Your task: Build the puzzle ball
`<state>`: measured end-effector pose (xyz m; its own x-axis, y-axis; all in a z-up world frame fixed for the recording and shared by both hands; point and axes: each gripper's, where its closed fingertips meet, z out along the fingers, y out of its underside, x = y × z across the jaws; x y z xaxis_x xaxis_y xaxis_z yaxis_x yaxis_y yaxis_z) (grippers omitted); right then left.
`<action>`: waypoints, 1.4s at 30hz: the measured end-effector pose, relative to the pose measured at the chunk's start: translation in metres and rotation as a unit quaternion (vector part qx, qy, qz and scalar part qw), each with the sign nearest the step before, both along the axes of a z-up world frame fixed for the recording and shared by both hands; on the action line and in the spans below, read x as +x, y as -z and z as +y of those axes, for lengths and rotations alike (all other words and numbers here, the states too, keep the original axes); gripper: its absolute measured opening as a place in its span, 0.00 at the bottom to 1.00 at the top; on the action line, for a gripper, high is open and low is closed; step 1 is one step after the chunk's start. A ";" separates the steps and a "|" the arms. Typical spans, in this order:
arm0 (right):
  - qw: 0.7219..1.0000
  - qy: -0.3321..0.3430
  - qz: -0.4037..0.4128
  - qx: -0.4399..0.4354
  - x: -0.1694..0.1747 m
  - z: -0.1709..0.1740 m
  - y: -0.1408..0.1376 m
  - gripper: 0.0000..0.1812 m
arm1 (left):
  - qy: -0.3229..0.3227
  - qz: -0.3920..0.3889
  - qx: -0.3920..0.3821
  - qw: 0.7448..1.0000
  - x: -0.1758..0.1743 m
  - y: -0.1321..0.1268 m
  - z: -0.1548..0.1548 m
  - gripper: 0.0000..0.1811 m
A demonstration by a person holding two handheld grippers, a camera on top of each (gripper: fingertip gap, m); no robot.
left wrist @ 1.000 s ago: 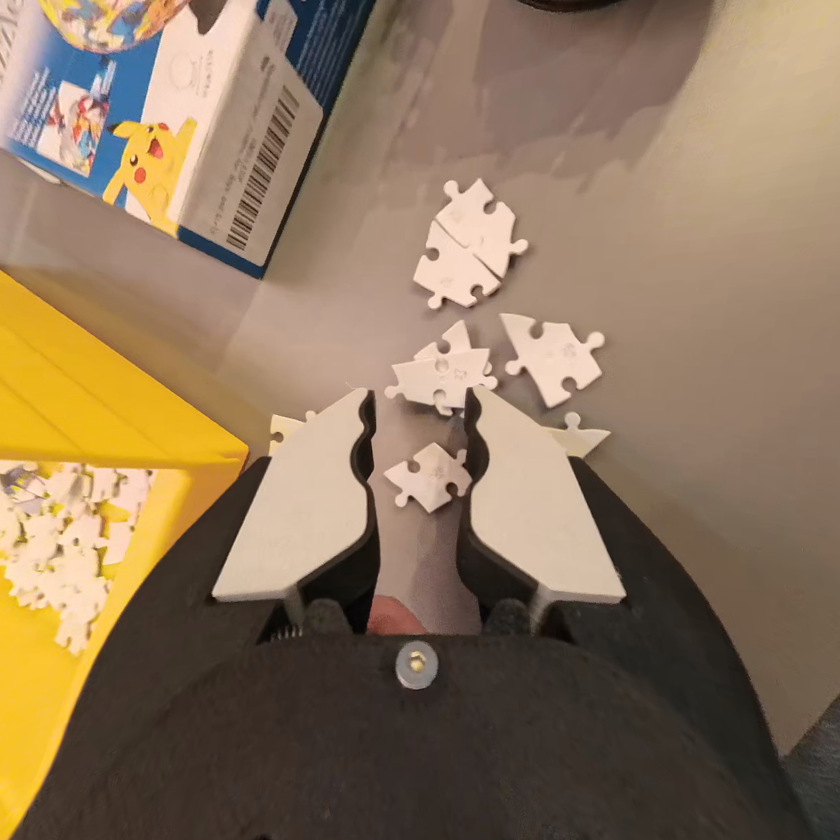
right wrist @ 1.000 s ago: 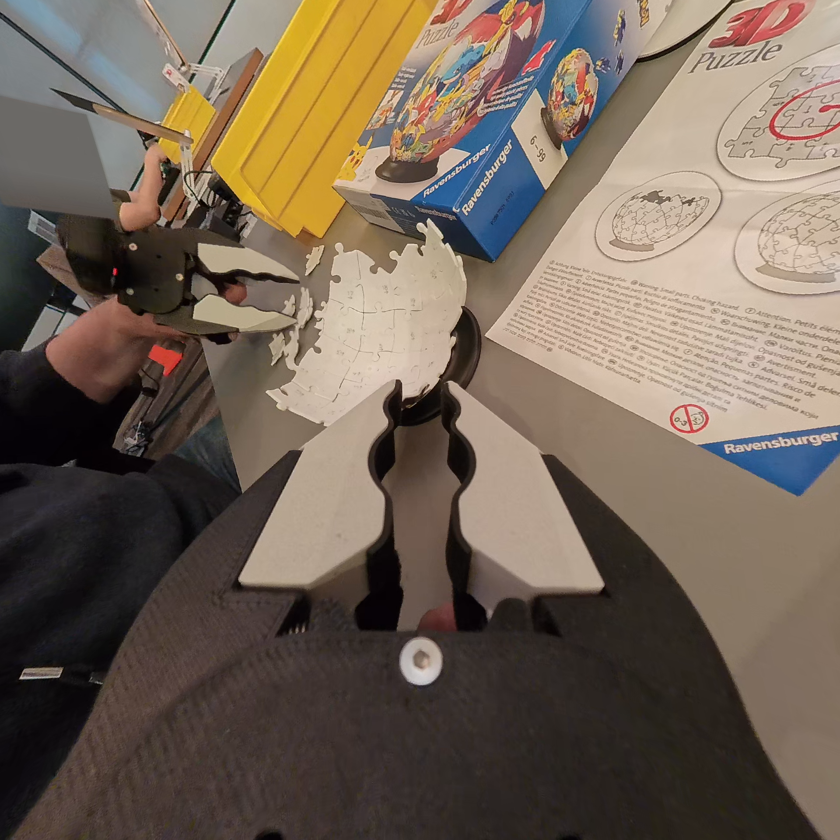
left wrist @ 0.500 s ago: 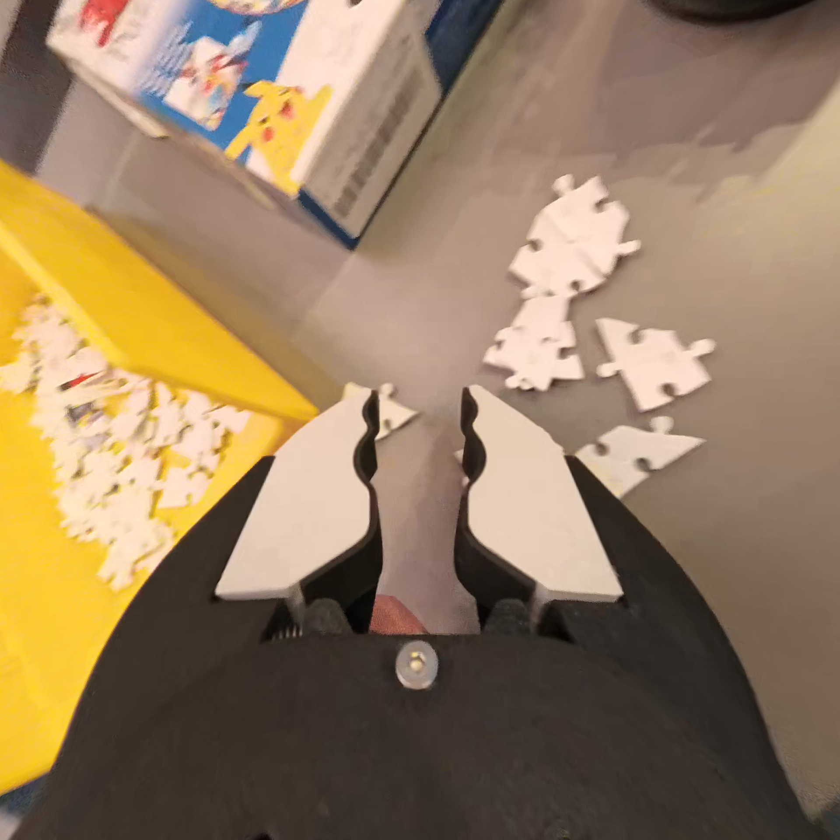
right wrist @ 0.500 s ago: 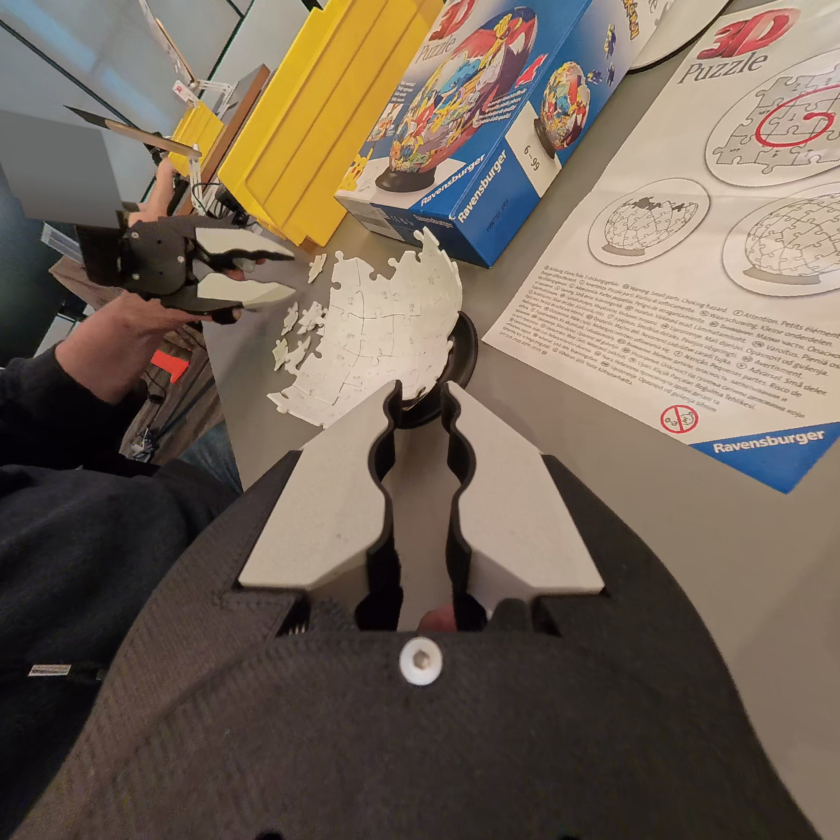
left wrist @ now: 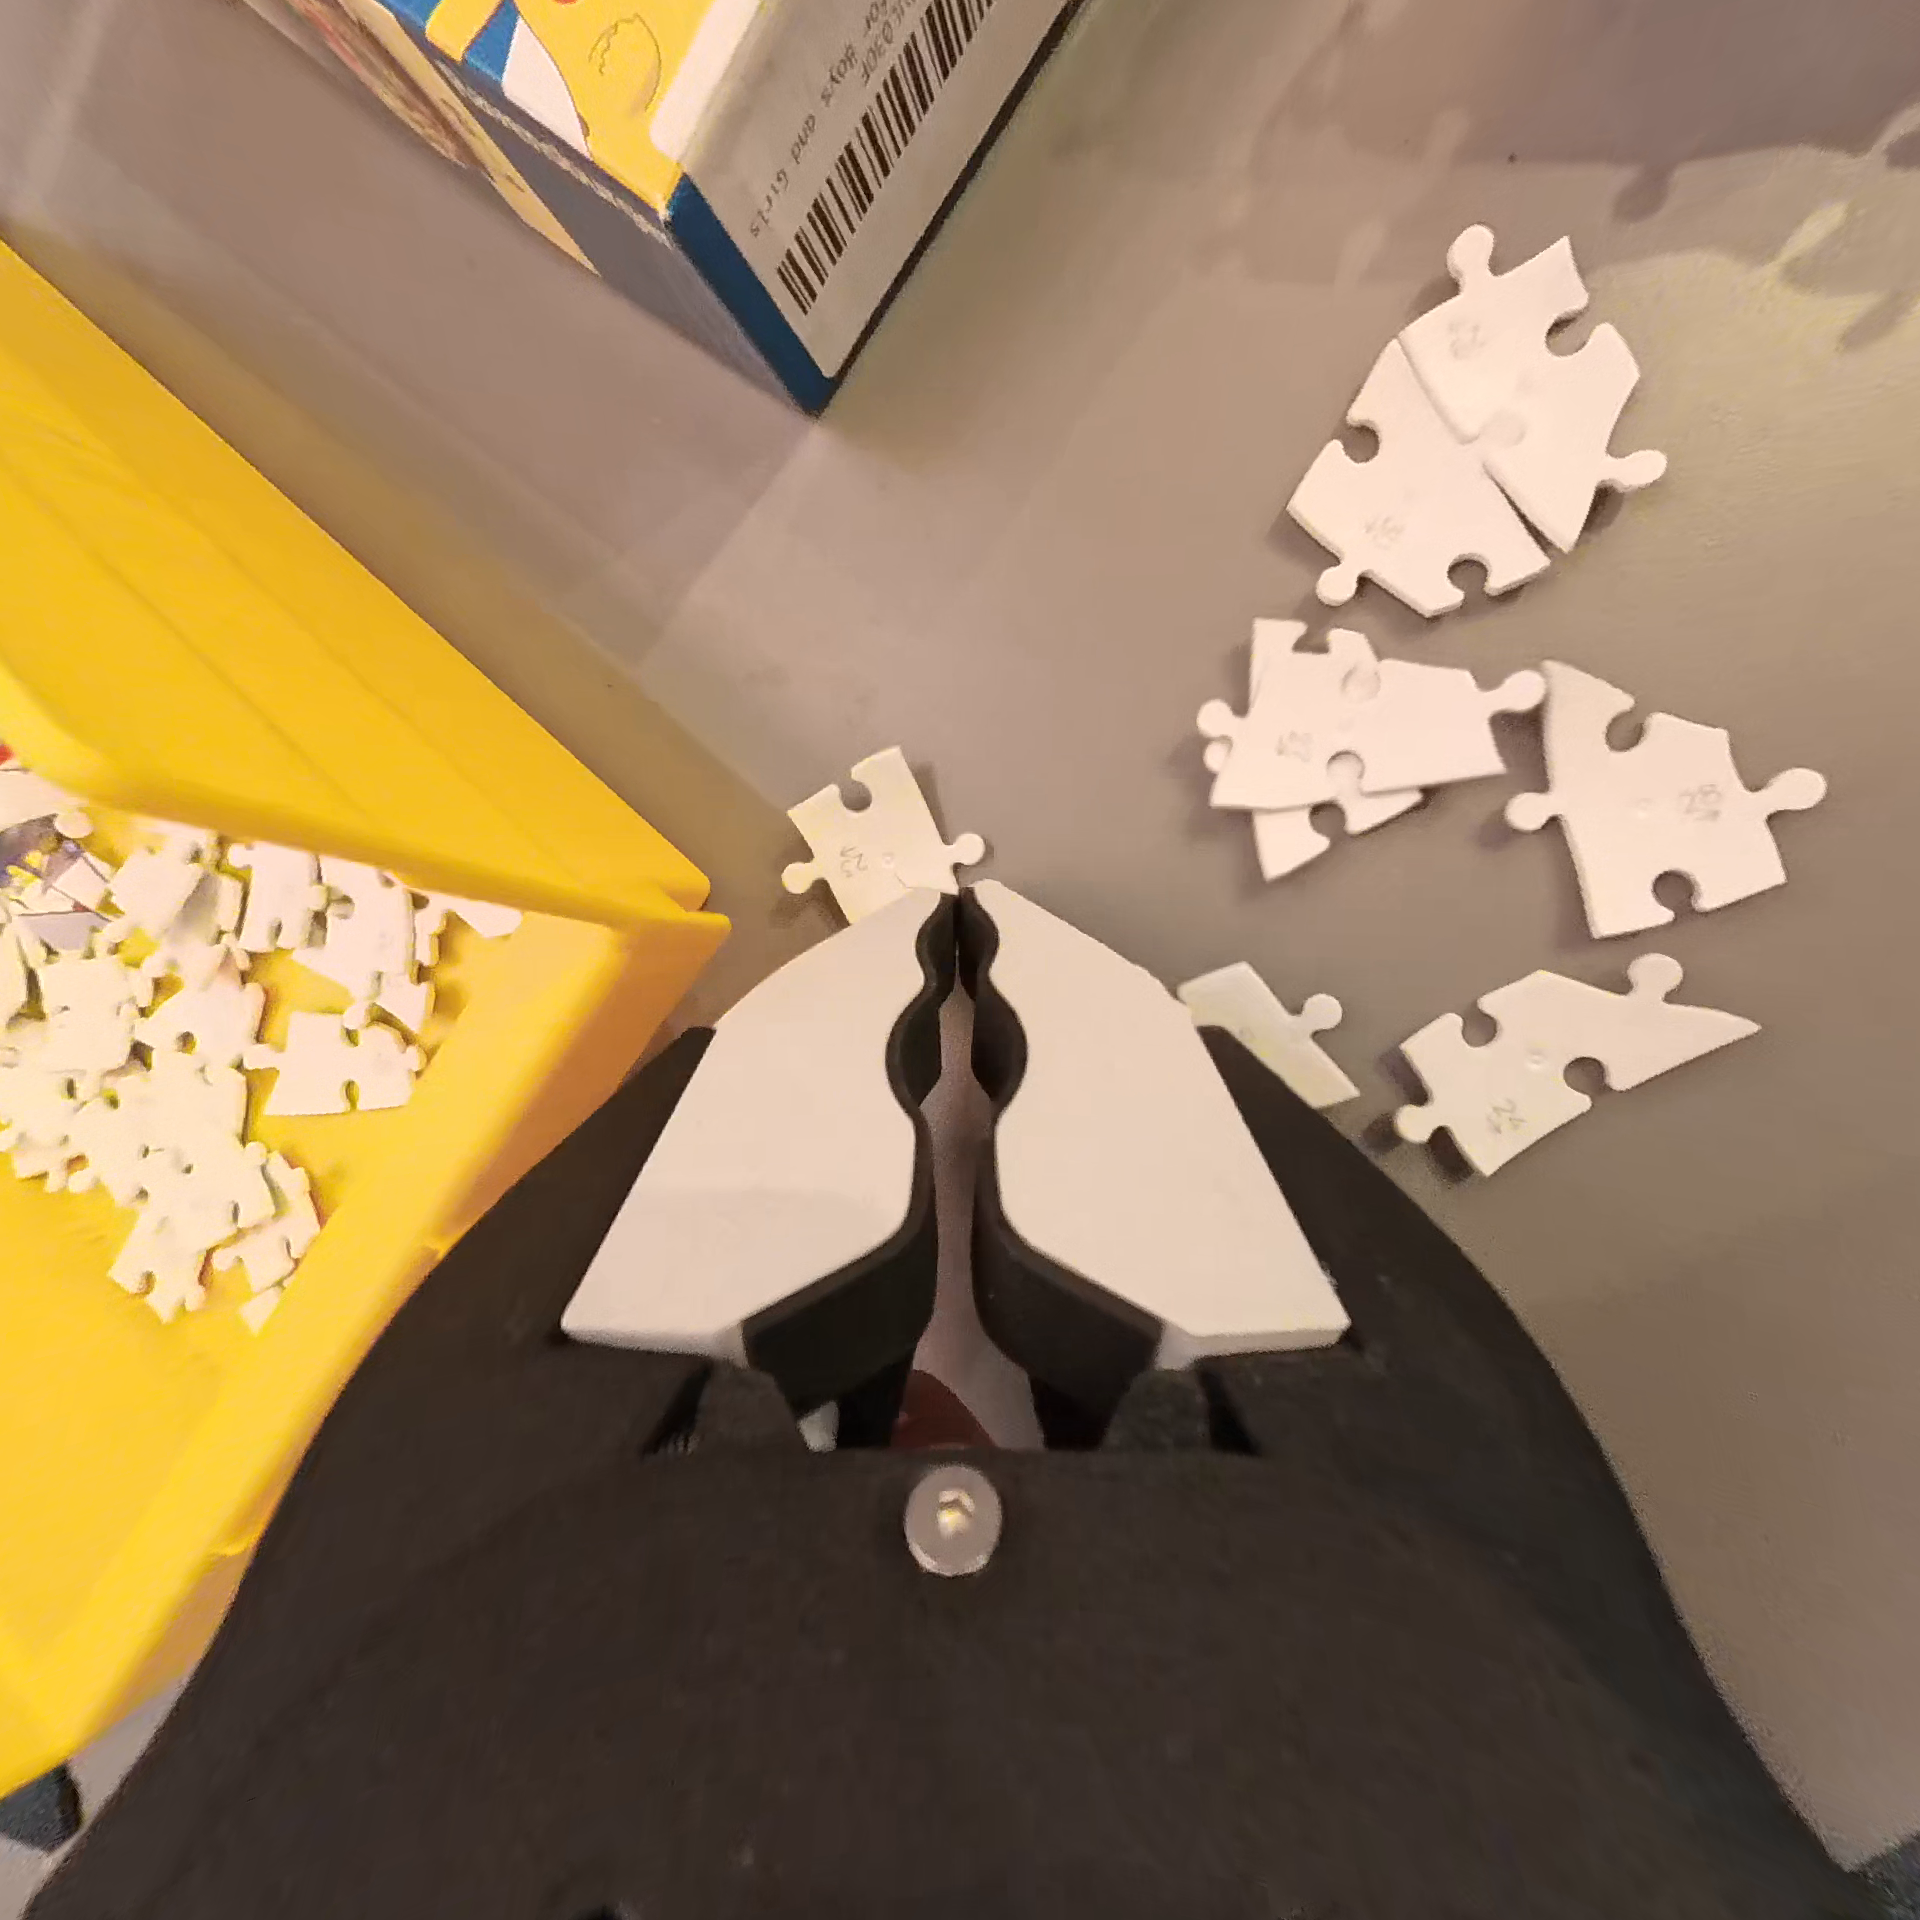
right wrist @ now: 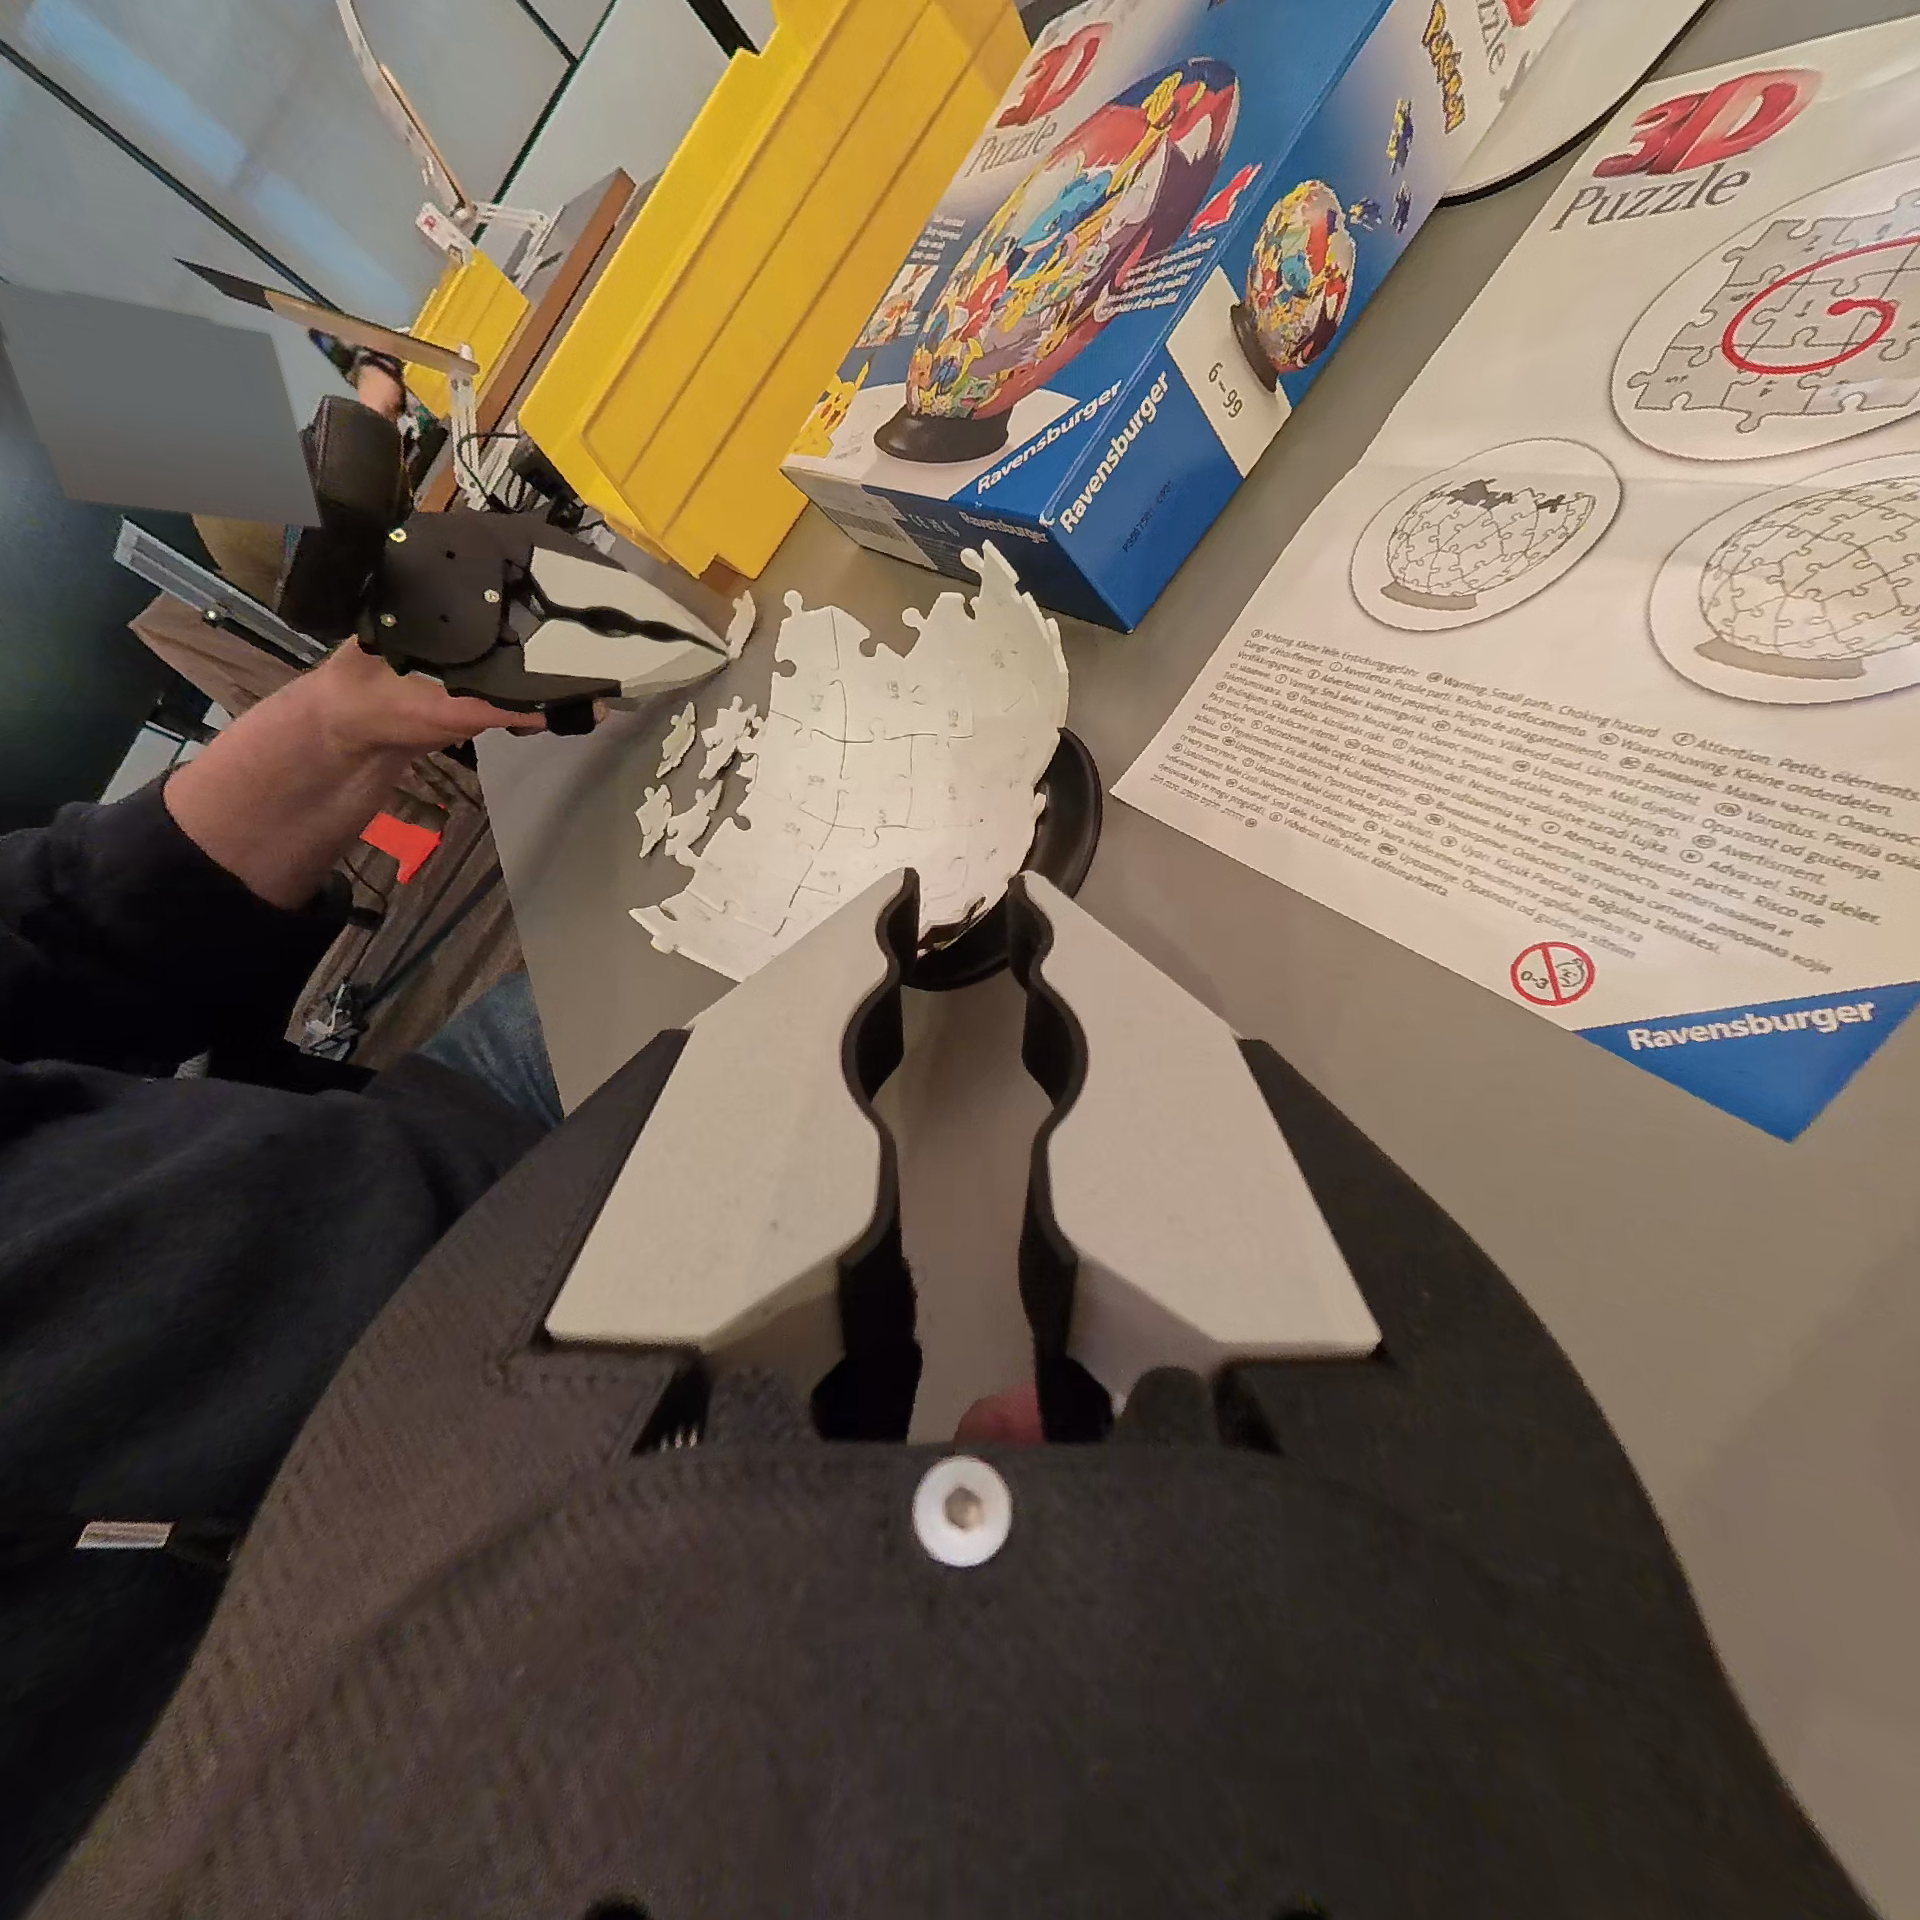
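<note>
The left gripper (left wrist: 954,906), black-bodied with pale grey fingers (left wrist: 790,1122), has those fingers pressed together at the tips, clamped on the lower edge of a flat white jigsaw piece (left wrist: 878,836) with knobs. That piece sits just beside the corner of the yellow plastic bin (left wrist: 343,665). The bin holds a heap of small white puzzle pieces (left wrist: 197,1049) and stands on the grey counter (left wrist: 1039,520).

On the far side of the left gripper, several more loose white pieces (left wrist: 1621,810) lie flat and near one another on the counter, two of them overlapping. Beyond the bin, a corner of the blue cardboard puzzle box (left wrist: 665,156) reaches toward the loose pieces without touching them.

The right gripper (right wrist: 964,891), of the same build, hangs above the counter with its fingers (right wrist: 748,1153) apart and nothing between them. Just beyond its tips stands the partly built white puzzle ball (right wrist: 883,769), an open curved shell of joined pieces resting tilted on a round black stand (right wrist: 1070,821). In this view the left gripper (right wrist: 717,649) shows farther off, held in a person's hand (right wrist: 343,748) past the shell. A large printed white instruction sheet (right wrist: 1558,644) lies flat on the counter beside the stand, and the blue box (right wrist: 1143,312) and yellow bin (right wrist: 727,312) sit at the counter's far side.
</note>
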<state>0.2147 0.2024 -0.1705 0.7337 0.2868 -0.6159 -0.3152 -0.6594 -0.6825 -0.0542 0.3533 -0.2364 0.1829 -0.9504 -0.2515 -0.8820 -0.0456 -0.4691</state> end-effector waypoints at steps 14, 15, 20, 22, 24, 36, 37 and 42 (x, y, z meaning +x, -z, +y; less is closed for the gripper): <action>1.000 0.002 0.004 0.009 0.002 0.000 -0.005 0.09 | 0.014 0.029 -0.031 0.999 -0.031 -0.004 -0.003 0.21; 1.000 0.001 0.004 0.009 0.001 0.000 -0.005 0.09 | 0.017 0.012 -0.041 0.999 -0.025 -0.004 -0.005 0.20; 1.000 0.004 0.004 0.011 0.003 -0.001 -0.007 0.08 | 0.014 -0.002 -0.059 0.998 -0.013 -0.001 -0.010 0.07; 1.000 0.005 0.005 0.012 0.004 -0.001 -0.007 0.08 | 0.013 -0.003 -0.052 0.999 -0.012 -0.001 -0.011 0.05; 1.000 0.005 0.006 0.013 0.004 0.000 -0.007 0.08 | 0.016 -0.003 -0.047 0.999 -0.012 -0.001 -0.011 0.04; 1.000 0.003 0.003 0.022 0.003 -0.001 -0.015 0.09 | -0.004 -0.017 0.004 1.000 -0.013 -0.017 0.002 0.16; 1.000 0.002 0.004 0.023 0.003 -0.001 -0.015 0.09 | -0.017 -0.023 -0.005 1.000 -0.013 -0.016 0.003 0.21; 1.000 0.002 0.004 0.024 0.003 -0.001 -0.015 0.09 | -0.068 -0.027 -0.048 0.996 -0.017 -0.004 0.005 0.26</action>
<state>0.2176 0.2014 -0.1554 0.7296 0.3130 -0.6080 -0.3237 -0.6252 -0.7102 -0.0715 0.3586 -0.2329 0.3224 -0.9352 -0.1464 -0.8377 -0.2099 -0.5042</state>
